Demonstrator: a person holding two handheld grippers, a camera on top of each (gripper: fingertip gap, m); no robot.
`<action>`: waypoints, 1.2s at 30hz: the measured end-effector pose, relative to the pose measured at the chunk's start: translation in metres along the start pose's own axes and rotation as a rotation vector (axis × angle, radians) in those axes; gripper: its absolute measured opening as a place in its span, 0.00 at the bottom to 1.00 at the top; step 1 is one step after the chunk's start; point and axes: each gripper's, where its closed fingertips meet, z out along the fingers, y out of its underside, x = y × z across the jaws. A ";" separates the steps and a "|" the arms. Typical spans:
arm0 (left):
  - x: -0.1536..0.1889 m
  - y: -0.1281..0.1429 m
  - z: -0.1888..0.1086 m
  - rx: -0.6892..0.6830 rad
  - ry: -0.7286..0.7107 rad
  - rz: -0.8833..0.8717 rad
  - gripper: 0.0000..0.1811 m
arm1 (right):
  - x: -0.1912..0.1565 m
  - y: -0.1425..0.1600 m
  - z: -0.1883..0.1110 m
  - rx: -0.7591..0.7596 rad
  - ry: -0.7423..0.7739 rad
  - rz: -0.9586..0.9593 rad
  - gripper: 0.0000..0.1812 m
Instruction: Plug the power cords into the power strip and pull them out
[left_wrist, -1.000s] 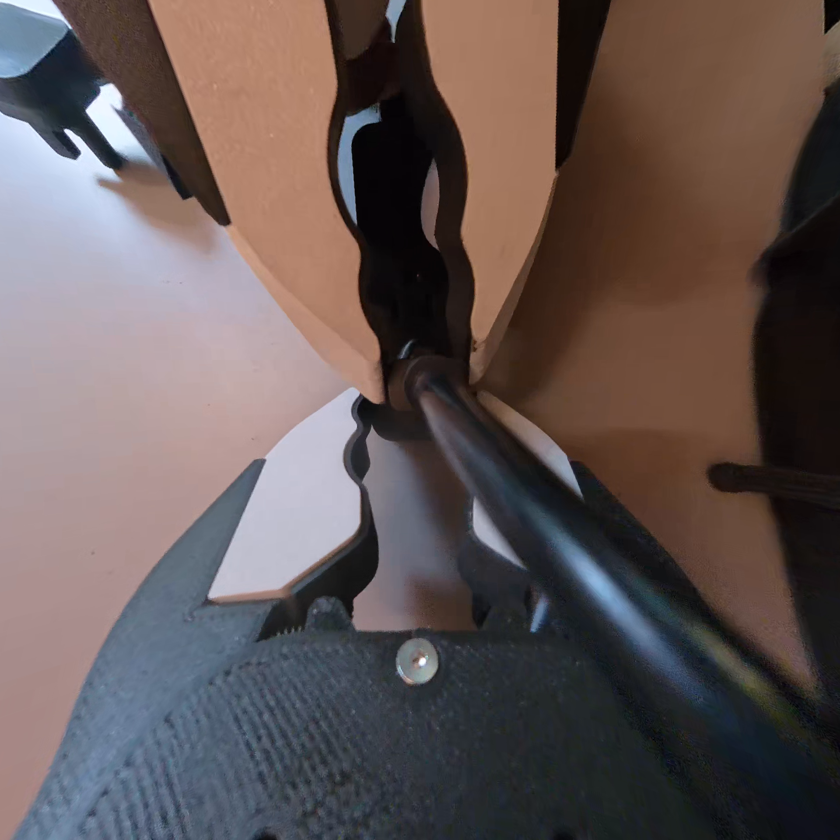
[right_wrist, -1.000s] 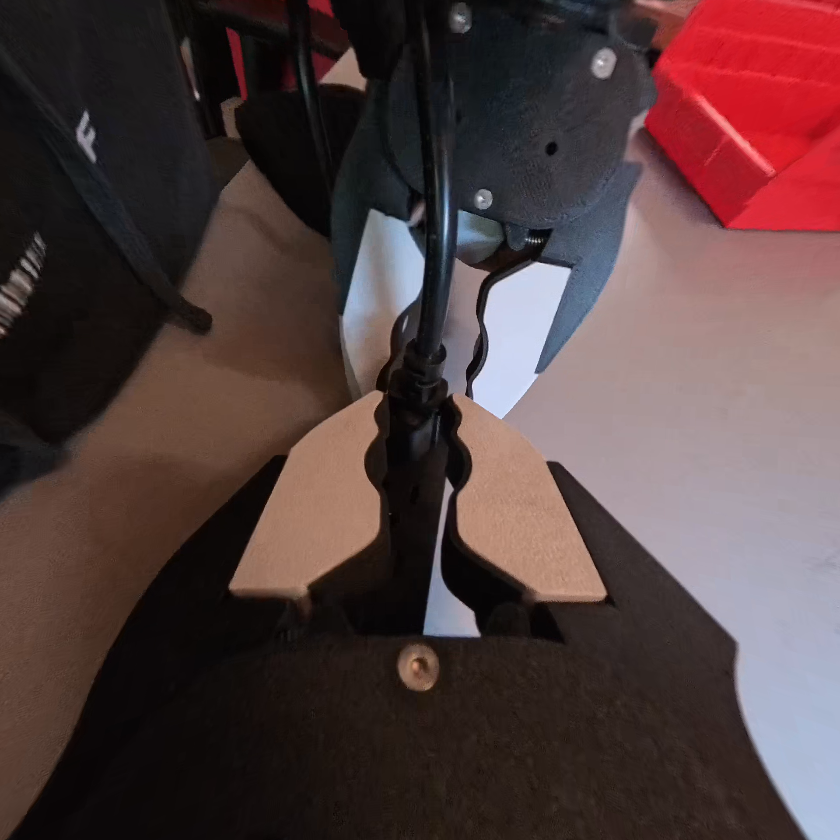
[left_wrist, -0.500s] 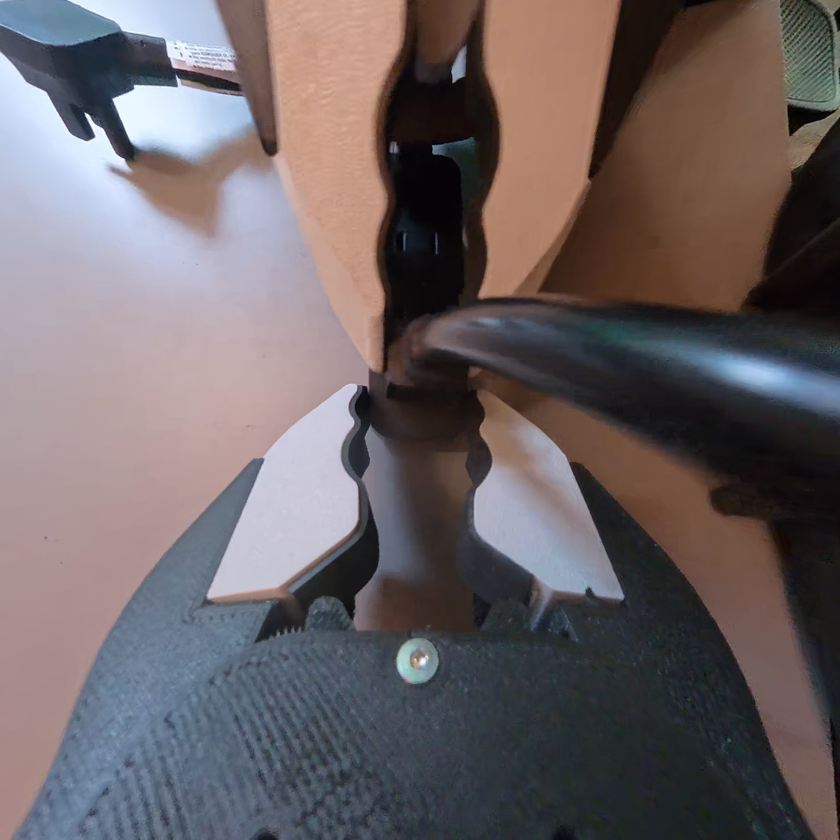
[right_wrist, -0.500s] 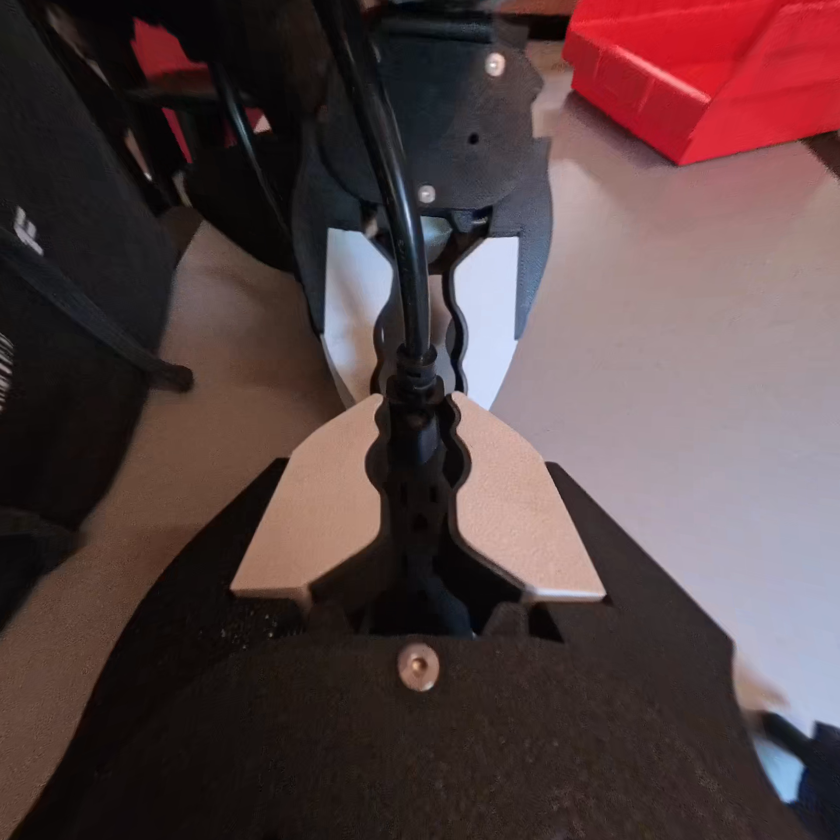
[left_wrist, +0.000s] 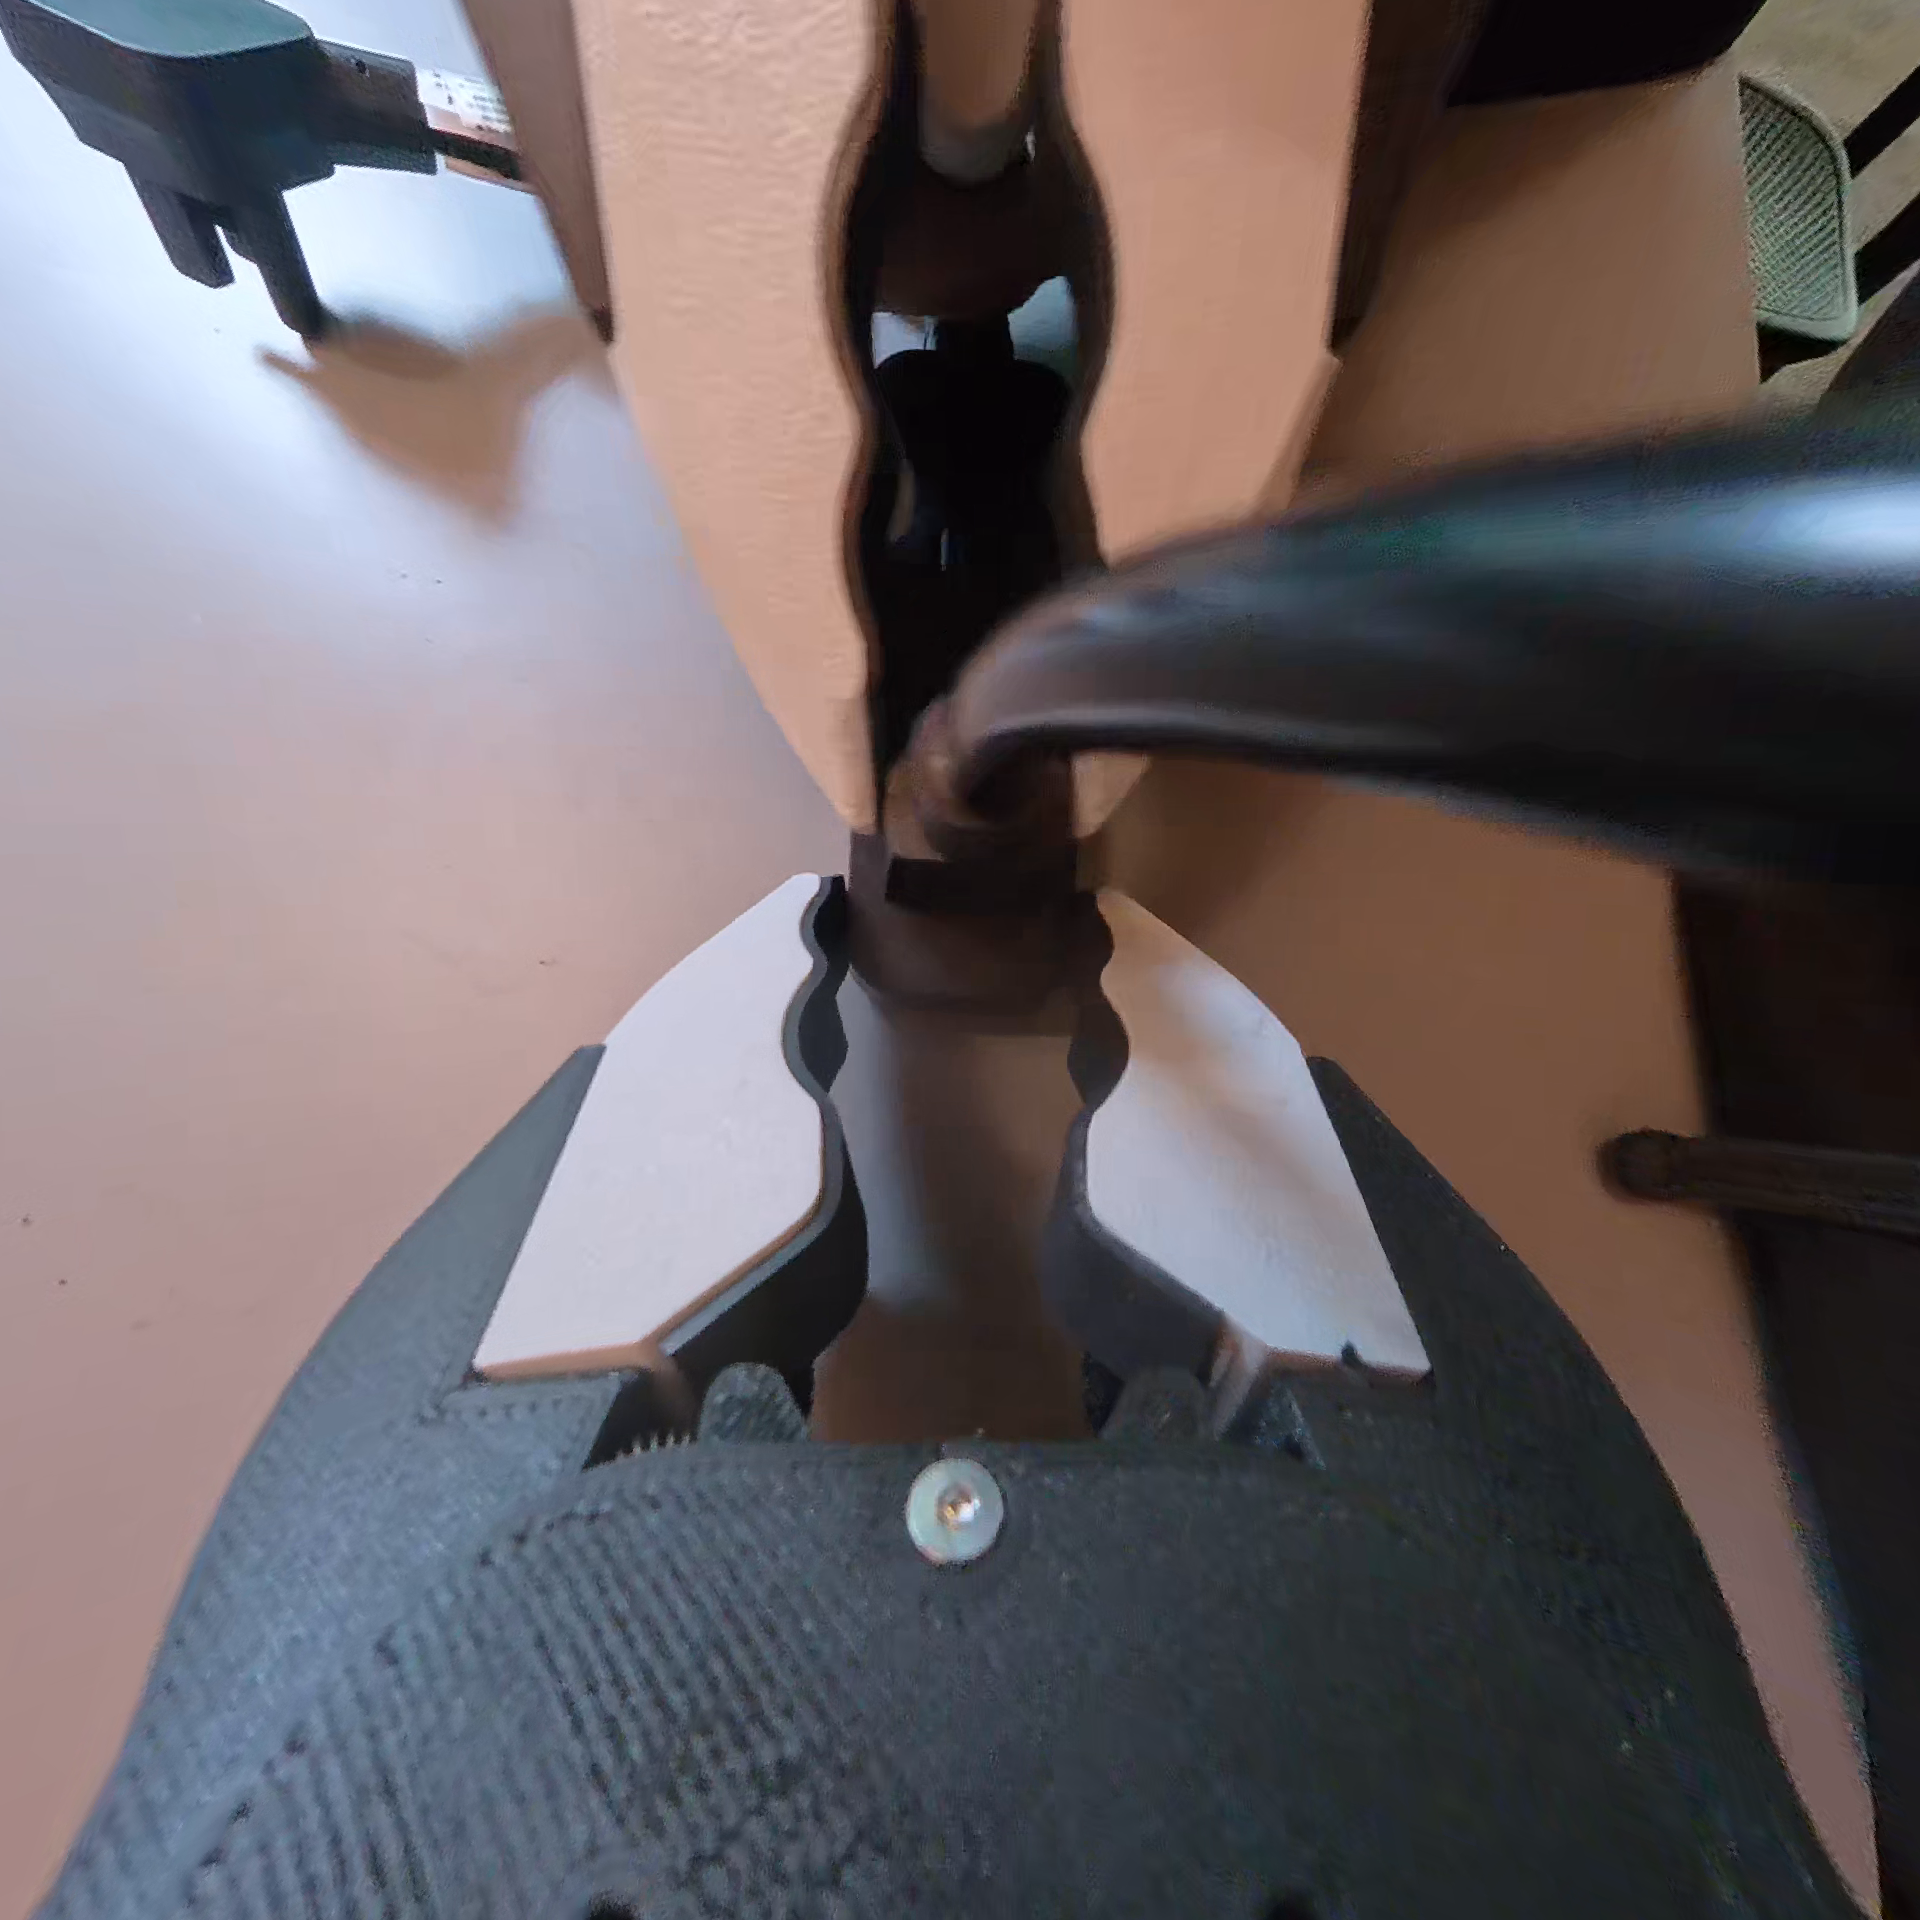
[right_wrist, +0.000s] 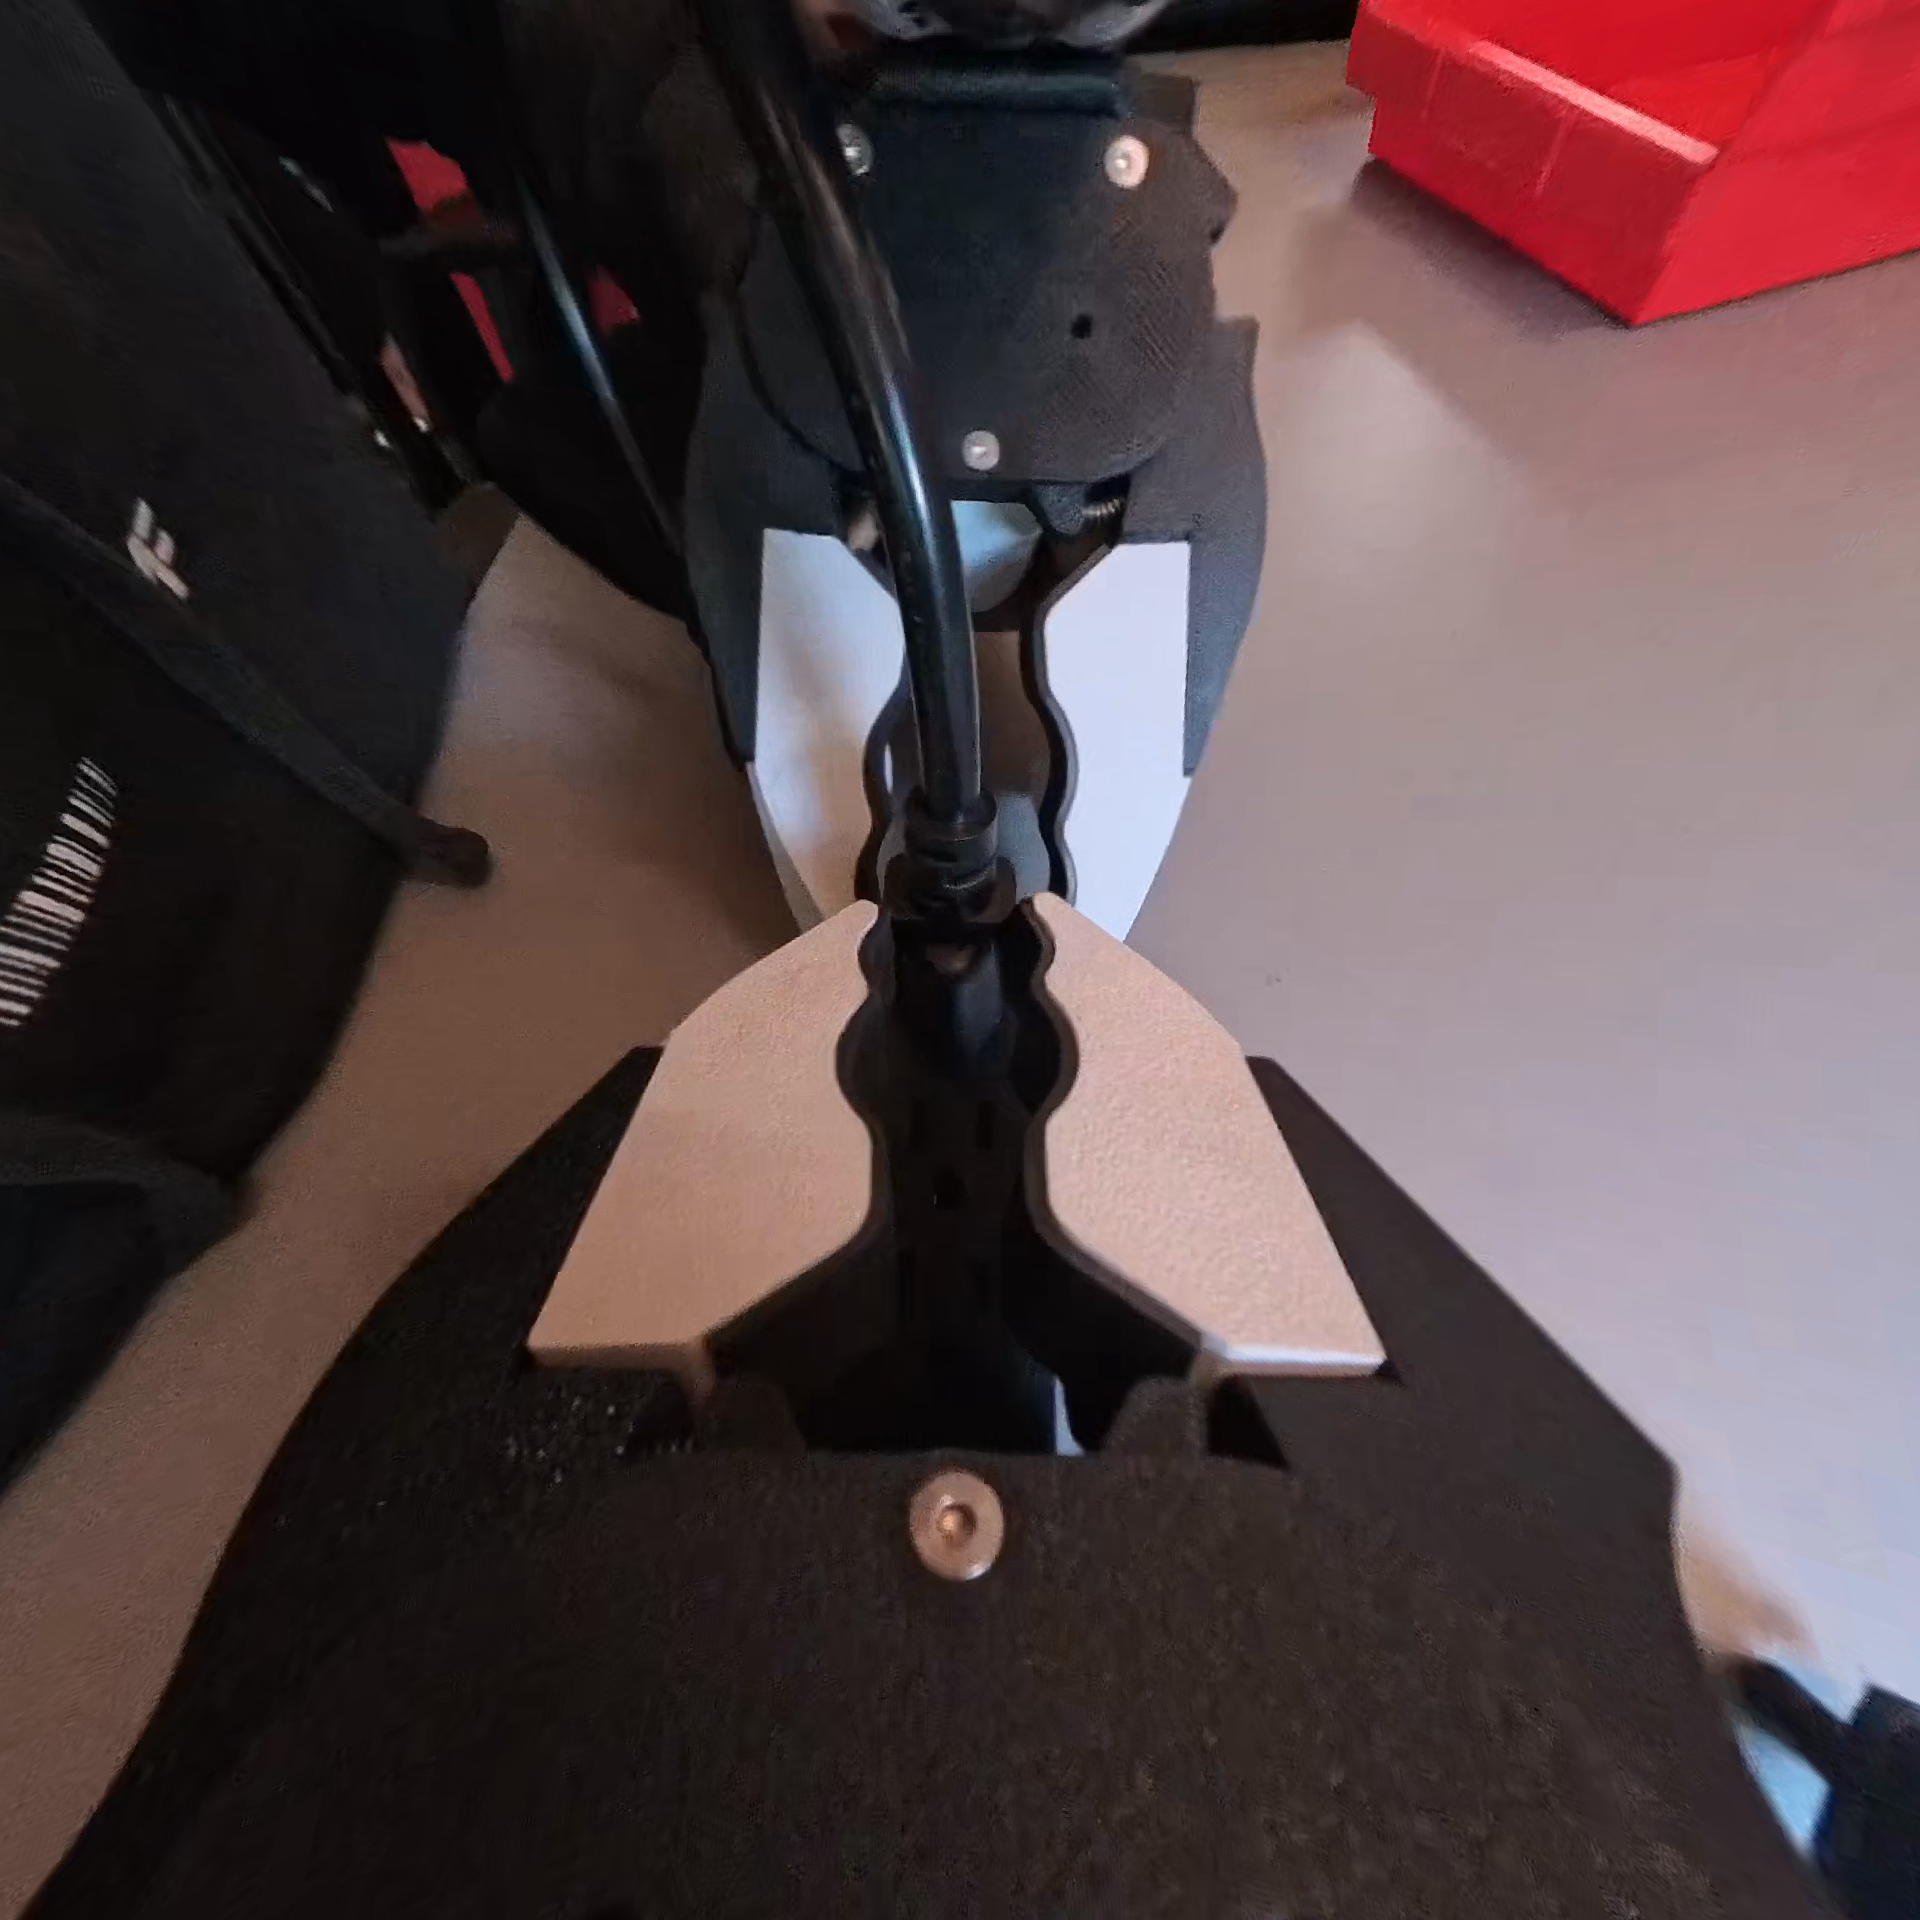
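Black and glossy, a power cord (right_wrist: 925, 644) runs from the plug (right_wrist: 951, 1049) pinched between the pale fingers of the right claw (right_wrist: 951, 925), which faces the left claw (right_wrist: 971, 748) tip to tip above a tan surface (right_wrist: 1507, 831). The plug's front end is hidden between the pads. In the left wrist view the left claw (left_wrist: 971, 914) stands partly open with bare surface between its fingers; whether its tips touch the plug's strain relief (left_wrist: 966, 831) is hard to make out, as the blurred cord sweeps across the frame. A second black plug (left_wrist: 177, 114), prongs down, lies at the upper left, cut off by the edge. A red bin (right_wrist: 1662, 156) sits well apart. The power strip cannot be made out.
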 end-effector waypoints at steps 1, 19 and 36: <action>-0.001 0.000 0.000 0.003 -0.004 0.014 0.24 | -0.003 -0.002 0.000 -0.016 0.041 -0.090 0.11; -0.009 0.001 -0.001 0.018 -0.043 -0.005 0.25 | -0.002 -0.005 -0.005 0.073 -0.045 -0.010 0.09; -0.002 0.002 0.000 0.019 0.006 -0.070 0.24 | -0.002 -0.007 -0.003 0.113 -0.070 -0.014 0.09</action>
